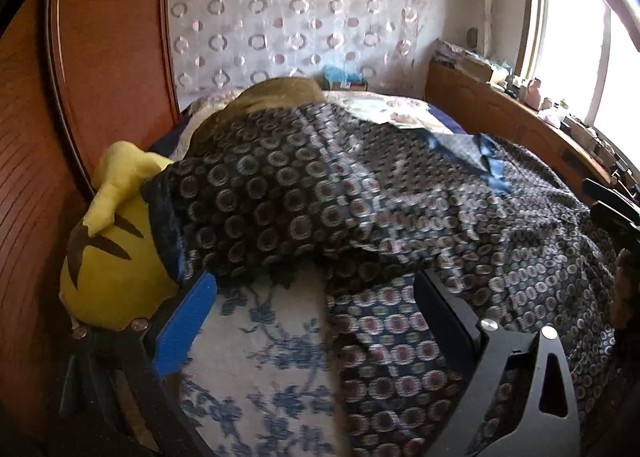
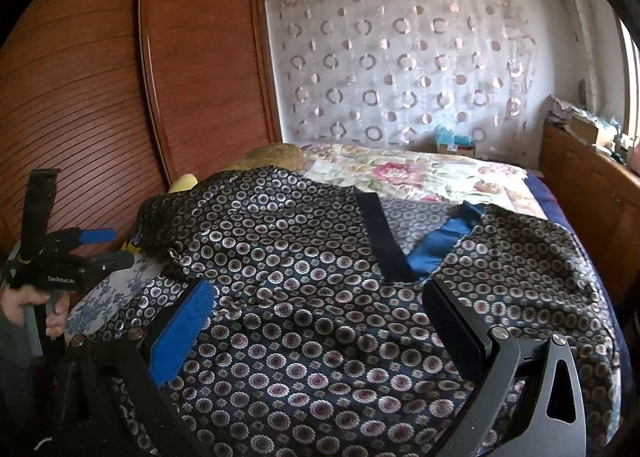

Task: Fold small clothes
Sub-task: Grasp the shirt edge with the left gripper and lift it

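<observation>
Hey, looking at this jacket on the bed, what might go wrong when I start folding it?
The patterned jacket drapes over the yellow plush toy at the left; pulling that side may drag the toy along. Both the left gripper and the right gripper are open over loose, wrinkled cloth, so a pinch might catch one layer only and fold crooked.

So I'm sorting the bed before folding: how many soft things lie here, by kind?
Patterned dark garment: 1
Yellow plush toy: 1
Olive-brown cushion: 1
Floral bedspread: 1
Blue-flowered white cloth: 1
Total: 5
</observation>
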`<state>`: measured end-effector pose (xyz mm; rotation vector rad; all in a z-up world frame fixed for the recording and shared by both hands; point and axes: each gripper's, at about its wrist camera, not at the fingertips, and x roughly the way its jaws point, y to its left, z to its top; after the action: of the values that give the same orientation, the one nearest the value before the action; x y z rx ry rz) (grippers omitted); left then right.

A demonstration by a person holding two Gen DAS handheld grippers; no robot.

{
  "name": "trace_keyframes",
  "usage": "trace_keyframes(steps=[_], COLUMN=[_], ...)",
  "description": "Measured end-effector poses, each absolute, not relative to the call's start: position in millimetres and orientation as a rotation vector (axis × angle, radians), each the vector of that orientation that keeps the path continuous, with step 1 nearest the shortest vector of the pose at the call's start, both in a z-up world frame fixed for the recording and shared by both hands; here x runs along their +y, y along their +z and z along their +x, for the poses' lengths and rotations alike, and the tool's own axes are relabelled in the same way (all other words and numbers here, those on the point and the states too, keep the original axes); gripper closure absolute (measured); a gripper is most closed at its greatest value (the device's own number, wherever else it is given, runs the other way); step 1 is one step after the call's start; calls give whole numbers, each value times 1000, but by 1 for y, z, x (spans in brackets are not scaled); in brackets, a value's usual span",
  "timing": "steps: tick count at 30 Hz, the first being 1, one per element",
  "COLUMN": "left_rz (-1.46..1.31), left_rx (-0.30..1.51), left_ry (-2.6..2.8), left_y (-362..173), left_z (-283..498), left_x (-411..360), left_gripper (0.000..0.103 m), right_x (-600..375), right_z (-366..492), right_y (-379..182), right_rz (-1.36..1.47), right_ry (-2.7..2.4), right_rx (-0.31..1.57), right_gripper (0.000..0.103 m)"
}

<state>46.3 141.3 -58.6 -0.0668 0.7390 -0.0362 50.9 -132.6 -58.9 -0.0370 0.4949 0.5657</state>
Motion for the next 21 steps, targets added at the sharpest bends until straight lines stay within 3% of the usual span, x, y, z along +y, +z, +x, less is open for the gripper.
trace_keyframes(steps=[4,17,19,21], left_rz=[-58,4,-3,-8], left_rx=[771,910,896,877], left_ry=[-4,69,73,93], left_y=[-65,-95,-95,-93], left_z=[56,92,93,92], left_x=[158,192,197,202], left_gripper=[9,45,58,81], right_x=[-126,-108,-107,-107], right_z=[58,62,61,60], right_y=[-59,-58,-58,-57], right_rz=[-53,-104,-111,-115], right_ry=[584,627,632,635], right_rx=[517,560,562,564], right_gripper=[0,0,0,0])
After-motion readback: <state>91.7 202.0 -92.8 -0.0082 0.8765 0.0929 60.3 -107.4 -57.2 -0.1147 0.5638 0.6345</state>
